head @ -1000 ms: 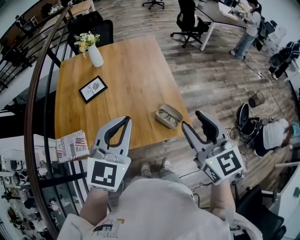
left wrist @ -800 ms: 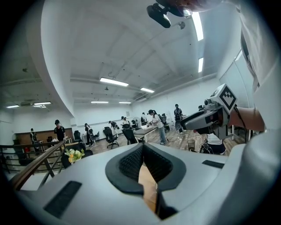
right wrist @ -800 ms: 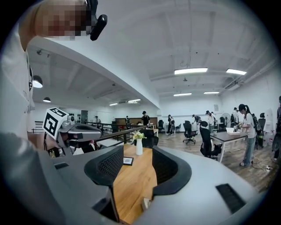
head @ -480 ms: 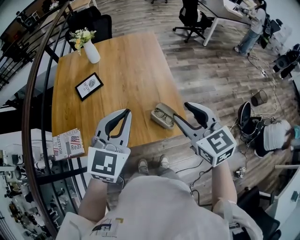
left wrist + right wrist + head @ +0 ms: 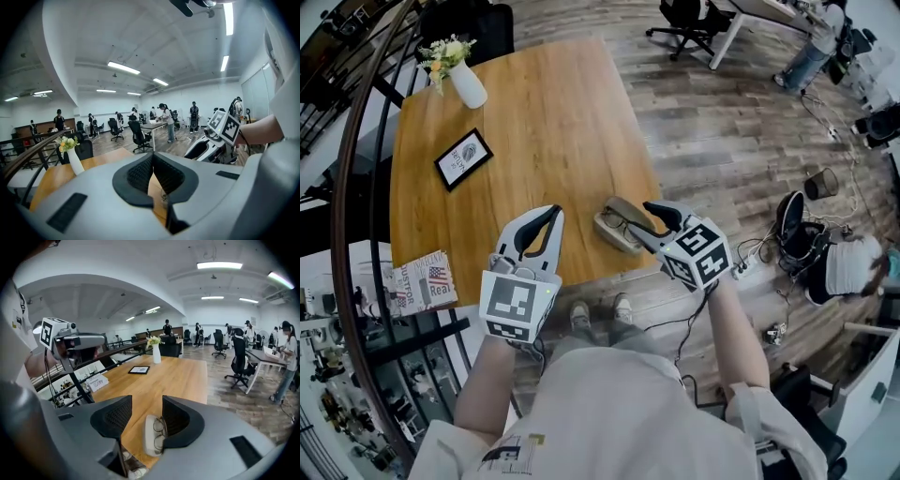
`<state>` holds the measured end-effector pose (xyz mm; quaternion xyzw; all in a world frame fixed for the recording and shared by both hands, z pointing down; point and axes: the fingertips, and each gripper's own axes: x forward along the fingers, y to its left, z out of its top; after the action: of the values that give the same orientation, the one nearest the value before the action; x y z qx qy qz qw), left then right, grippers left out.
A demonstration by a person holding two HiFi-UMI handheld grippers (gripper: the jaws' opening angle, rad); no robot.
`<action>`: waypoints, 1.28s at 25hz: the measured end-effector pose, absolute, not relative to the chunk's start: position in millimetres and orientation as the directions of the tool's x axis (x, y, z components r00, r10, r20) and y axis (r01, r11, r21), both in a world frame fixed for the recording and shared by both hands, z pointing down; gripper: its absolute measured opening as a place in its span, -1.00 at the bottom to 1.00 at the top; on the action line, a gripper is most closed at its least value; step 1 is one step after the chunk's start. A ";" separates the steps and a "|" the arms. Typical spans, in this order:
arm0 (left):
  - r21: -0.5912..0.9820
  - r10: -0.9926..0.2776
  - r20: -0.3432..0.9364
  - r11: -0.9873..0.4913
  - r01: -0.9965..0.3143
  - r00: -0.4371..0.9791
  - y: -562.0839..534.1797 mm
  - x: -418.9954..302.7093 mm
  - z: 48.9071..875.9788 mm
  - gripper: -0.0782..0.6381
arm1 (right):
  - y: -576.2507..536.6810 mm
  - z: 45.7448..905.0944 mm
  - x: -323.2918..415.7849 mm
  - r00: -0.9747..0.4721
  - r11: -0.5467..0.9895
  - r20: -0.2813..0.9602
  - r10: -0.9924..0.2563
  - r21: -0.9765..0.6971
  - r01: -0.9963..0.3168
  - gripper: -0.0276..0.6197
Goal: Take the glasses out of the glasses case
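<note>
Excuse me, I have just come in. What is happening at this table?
A person stands at a wooden table with a claw in each hand. The right claw is open and reaches toward the open glasses case near the table's edge. The glasses lie inside it, not yet gripped. The left claw is shut and empty, apart from the case.

Only the word "Real" is legible, on the newsprint-patterned box [image 5: 419,282]. The print on the framed card [image 5: 462,158] is too small to read.
</note>
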<state>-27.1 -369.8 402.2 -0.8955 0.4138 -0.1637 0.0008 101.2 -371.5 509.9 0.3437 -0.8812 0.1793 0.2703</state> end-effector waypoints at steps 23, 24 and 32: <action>0.069 -0.580 0.567 -0.674 -0.736 0.585 -402.0 -25.6 578.9 -0.73 | -412.8 730.6 97.8 -0.491 0.687 0.845 -0.211 -0.230 -0.690 -0.28; 0.074 -0.577 0.574 -0.671 -0.738 0.581 -401.5 -26.7 582.0 -0.73 | -410.6 733.7 95.6 -0.486 0.700 0.853 -0.190 -0.229 -0.677 -0.28; 0.087 -0.567 0.592 -0.661 -0.745 0.572 -397.3 -29.9 591.4 -0.73 | -401.2 759.1 94.3 -0.395 0.746 0.913 -0.102 -0.192 -0.638 -0.30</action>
<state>-29.9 -397.3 591.4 -0.8710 0.3768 -0.2682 -0.1660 94.3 -401.2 759.1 0.2339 -0.7907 0.2687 0.4979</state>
